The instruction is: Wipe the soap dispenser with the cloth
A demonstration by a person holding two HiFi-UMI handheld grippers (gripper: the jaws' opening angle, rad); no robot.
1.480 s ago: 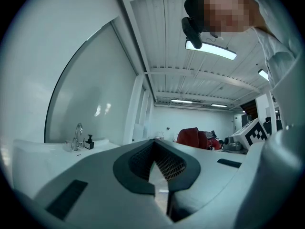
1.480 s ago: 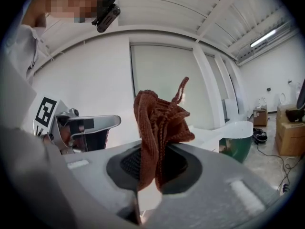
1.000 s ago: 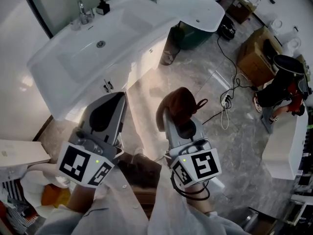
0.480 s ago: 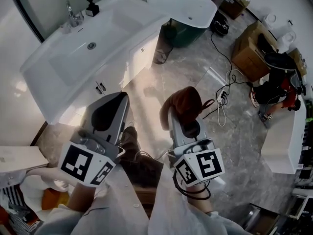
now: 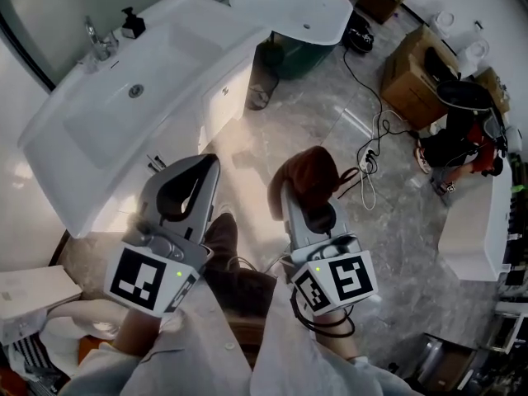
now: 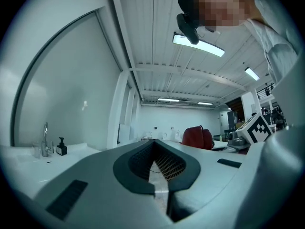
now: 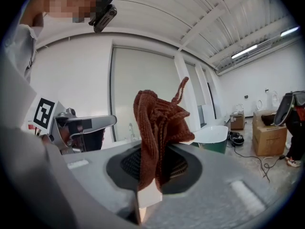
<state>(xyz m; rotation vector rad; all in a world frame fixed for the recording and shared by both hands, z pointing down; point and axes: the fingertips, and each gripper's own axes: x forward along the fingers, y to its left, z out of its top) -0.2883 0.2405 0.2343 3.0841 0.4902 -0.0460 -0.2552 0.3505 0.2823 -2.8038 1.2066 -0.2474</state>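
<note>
The grey marble floor (image 5: 313, 130) fills most of the head view. The white desk (image 5: 206, 40) with its sunk basin runs along the upper left, and a white bathtub (image 5: 289, 7) stands beyond its end. Both tools are held over open floor, well apart from the desk. The left hand-held gripper (image 6: 157, 180) has its jaws together with nothing between them. The right hand-held gripper (image 7: 148, 187) is clamped on the brown cloth (image 7: 157, 128), which stands up from the jaws in a loose bunch. The black soap dispenser (image 5: 129, 23) sits at the far back of the desk, just beside the tap (image 5: 96, 38), and wiping has not begun. The main risk is probably the hold. Only a fold seems pinched, so rubbing could drag the cloth free. The dispenser looks small and light, and a one-sided push could tip it against the tap unless the left tool steadies it. The cable (image 5: 371, 151) on the floor lies to the right, a possible snag for the feet.
</note>
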